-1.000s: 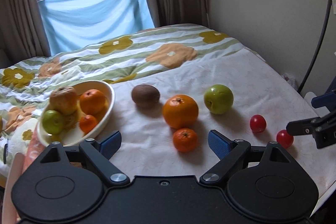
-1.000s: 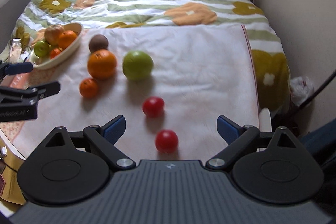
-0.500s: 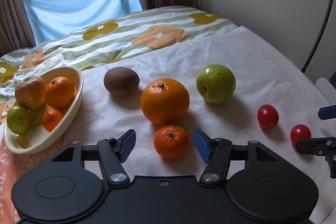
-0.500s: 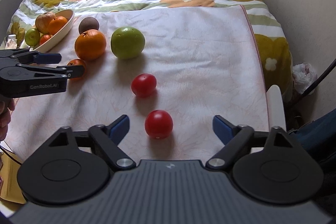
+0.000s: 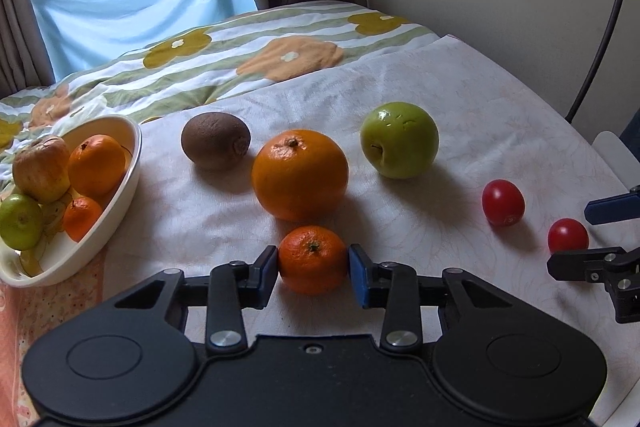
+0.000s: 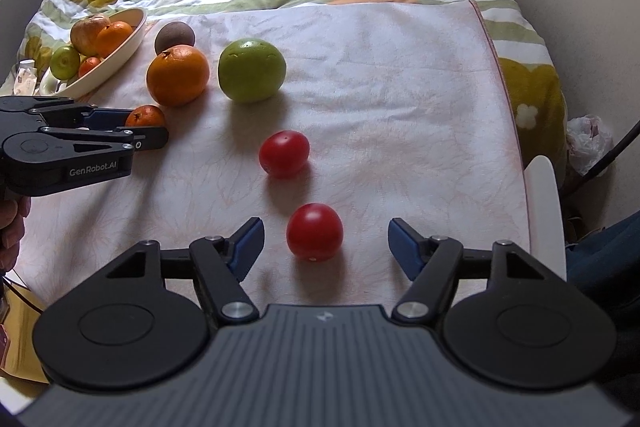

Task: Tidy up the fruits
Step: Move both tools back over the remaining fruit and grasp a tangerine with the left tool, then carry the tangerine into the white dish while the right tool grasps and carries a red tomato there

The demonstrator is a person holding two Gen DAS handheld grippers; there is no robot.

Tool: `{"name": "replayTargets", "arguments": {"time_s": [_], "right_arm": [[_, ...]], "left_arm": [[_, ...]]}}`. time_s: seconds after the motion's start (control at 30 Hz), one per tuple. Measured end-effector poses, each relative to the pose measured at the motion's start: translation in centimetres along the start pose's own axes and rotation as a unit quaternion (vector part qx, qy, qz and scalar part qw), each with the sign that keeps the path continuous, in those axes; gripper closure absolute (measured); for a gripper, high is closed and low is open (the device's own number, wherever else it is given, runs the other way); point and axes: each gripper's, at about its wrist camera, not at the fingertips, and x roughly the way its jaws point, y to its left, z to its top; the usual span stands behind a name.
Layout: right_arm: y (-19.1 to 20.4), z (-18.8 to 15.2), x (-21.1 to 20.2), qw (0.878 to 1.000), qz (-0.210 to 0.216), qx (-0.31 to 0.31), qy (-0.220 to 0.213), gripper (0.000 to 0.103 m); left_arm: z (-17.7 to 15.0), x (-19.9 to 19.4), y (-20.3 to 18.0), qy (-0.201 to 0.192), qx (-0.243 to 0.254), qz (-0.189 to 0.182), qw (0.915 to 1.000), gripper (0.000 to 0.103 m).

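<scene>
Left gripper [image 5: 313,266] closed in on small mandarin [image 5: 312,259], blue pads touching both sides, fruit seemingly resting on the white cloth [image 5: 460,115] over the bed. Right gripper [image 6: 323,242] spread wide, near tomato [image 6: 315,231] sitting between the fingers but untouched, well off either pad.

Risks, judged from layout:
- Mandarin round and soft; pads contacting near its widest line only, so could squirt forward on lift or get bruised if squeezed harder.
- Large orange [image 5: 300,174] just behind mandarin; forward nudge likely to bump it and send it rolling toward kiwi [image 5: 215,140] or green apple [image 5: 399,139].
- Soft bedding under cloth: pressing down likely to dimple surface, fruits rolling into the dip.
- Bowl [image 5: 120,195] already holding apple, orange, small green apple, mandarin; crowded and tilted-looking rim, so dropped mandarin could bounce out or knock others over the edge.
- Second tomato [image 6: 284,153] near right gripper path; wide fingers could clip it.
- Both grippers close together; possible collision if crossing toward bowl.
</scene>
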Motion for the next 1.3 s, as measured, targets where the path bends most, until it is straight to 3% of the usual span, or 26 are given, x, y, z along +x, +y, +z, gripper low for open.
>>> {"name": "replayTargets", "arguments": {"time_s": [0.3,0.4,0.93,1.3], "right_arm": [[0.3,-0.1,0.5,1.0,0.0,-0.004,-0.001,0.034],[0.4,-0.1,0.6,1.0,0.006,-0.011,0.004,0.058],[2.5,1.4,-2.3,0.999,0.037,-0.028,-0.019,0.059],[6.4,4.4,-4.4,0.995,0.064,-0.062,-0.037,0.059]], "left_arm": [[-0.9,-0.9,0.1,0.001,-0.006,0.004,1.0,0.062],[-1.1,-1.4,0.1,0.0,-0.01,0.008,0.9999,0.062],[-1.8,-6.6,0.5,-0.024,-0.044,0.026,0.9984,0.062],[-1.7,-10.9,3.6,-0.042,-0.081,0.057,0.9942,0.062]]}}
